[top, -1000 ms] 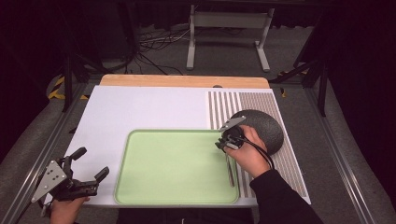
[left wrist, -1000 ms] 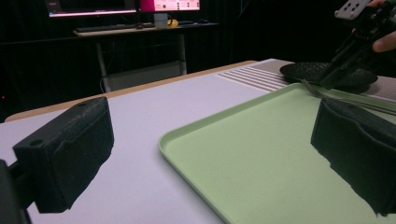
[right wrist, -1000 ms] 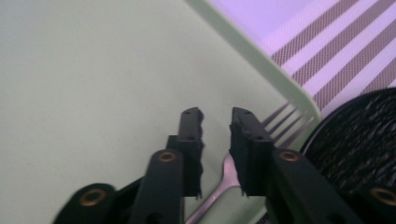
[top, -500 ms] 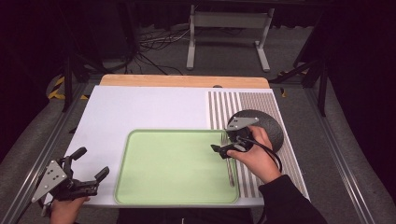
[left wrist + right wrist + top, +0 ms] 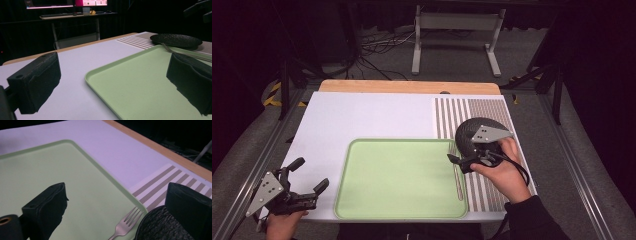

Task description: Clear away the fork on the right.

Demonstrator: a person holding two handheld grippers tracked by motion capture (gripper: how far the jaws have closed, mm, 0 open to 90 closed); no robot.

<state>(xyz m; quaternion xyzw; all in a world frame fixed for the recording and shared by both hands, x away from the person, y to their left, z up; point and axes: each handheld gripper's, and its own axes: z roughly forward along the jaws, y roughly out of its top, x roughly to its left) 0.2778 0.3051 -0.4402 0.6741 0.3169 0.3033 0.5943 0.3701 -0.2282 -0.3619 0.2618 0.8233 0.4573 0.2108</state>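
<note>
The fork [image 5: 124, 226] looked like brushed metal with a dull sheen. The plate [image 5: 162, 227] beside it was black, rough and pebbled. The tray [image 5: 362, 200] read as smooth matt green plastic, the surface [image 5: 362, 115] matt white, edged in pale wood.

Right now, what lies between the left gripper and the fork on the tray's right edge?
In the high view, only the bare floor of the green tray lies between the left gripper and the fork. The left gripper view agrees.

fork [image 5: 124, 226] | silver metal | lying flat | tines seemingly over green tray's [image 5: 82, 180] right rim
</note>
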